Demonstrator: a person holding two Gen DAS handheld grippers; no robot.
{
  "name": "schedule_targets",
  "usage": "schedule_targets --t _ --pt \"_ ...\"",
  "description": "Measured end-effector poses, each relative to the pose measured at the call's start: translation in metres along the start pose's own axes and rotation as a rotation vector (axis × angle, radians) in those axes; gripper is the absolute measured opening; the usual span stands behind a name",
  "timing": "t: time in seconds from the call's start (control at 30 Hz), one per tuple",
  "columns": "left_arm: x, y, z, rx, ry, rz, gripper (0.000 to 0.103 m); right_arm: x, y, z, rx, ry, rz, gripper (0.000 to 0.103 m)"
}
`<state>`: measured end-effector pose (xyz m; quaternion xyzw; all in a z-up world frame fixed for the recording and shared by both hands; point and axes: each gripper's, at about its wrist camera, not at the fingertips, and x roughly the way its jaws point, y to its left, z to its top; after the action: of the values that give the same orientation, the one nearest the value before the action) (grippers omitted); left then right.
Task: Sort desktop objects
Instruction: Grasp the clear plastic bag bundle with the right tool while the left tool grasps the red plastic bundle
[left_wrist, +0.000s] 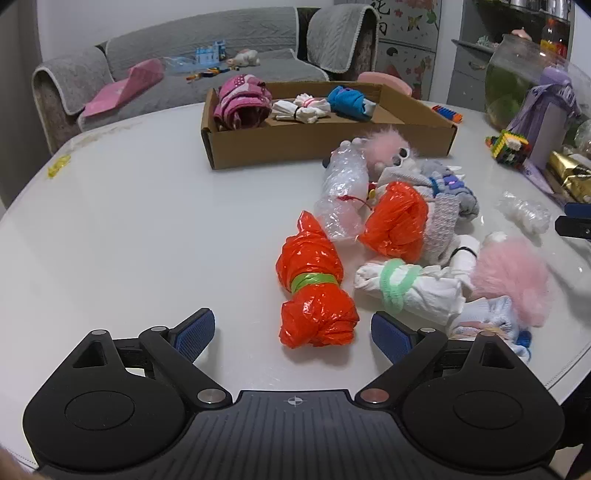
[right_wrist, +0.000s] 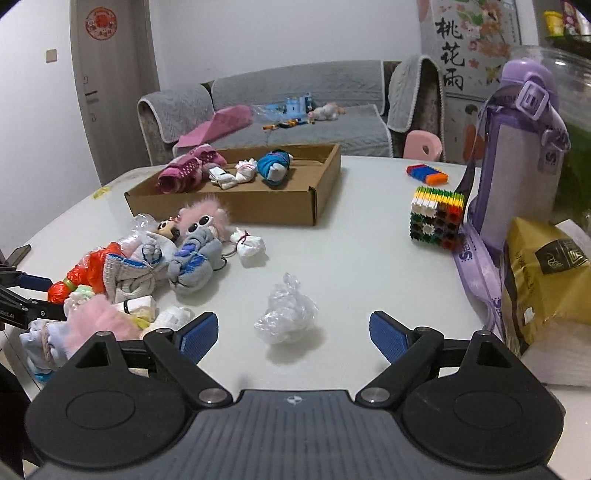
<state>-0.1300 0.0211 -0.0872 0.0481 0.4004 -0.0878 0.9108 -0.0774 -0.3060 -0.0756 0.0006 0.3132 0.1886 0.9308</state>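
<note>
My left gripper (left_wrist: 293, 332) is open and empty, with an orange plastic bundle tied by a green band (left_wrist: 314, 291) lying just ahead between its fingers. Beside it lie a second orange bundle (left_wrist: 399, 221), a clear bubble-wrap bundle (left_wrist: 341, 190), a white cloth bundle with a green tie (left_wrist: 410, 288), grey socks (left_wrist: 443, 206) and pink fluffy toys (left_wrist: 513, 277). A cardboard box (left_wrist: 325, 142) behind holds a pink, a white and a blue bundle. My right gripper (right_wrist: 293, 332) is open and empty, with a clear plastic wad (right_wrist: 286, 314) between its fingers.
A coloured block cube (right_wrist: 437, 218), a purple bottle (right_wrist: 521, 162), a gold packet (right_wrist: 546, 273) and a glass bowl (left_wrist: 524, 74) stand at the table's right side. A grey sofa (left_wrist: 207, 62) lies beyond the white table (left_wrist: 147, 221). The left gripper shows at the right wrist view's left edge (right_wrist: 18, 295).
</note>
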Motion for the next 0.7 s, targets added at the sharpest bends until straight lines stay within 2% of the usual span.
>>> schedule_targets --t 0.23,0.7 --pt "0.005 0.003 0.001 -0.014 -0.003 0.005 0.095 0.003 0.005 -0.016 -0.025 0.027 -0.009 0.087" --pt "0.015 0.013 0.006 -0.034 -0.008 0.034 0.098 0.02 0.006 -0.013 -0.034 0.064 -0.019 0.083"
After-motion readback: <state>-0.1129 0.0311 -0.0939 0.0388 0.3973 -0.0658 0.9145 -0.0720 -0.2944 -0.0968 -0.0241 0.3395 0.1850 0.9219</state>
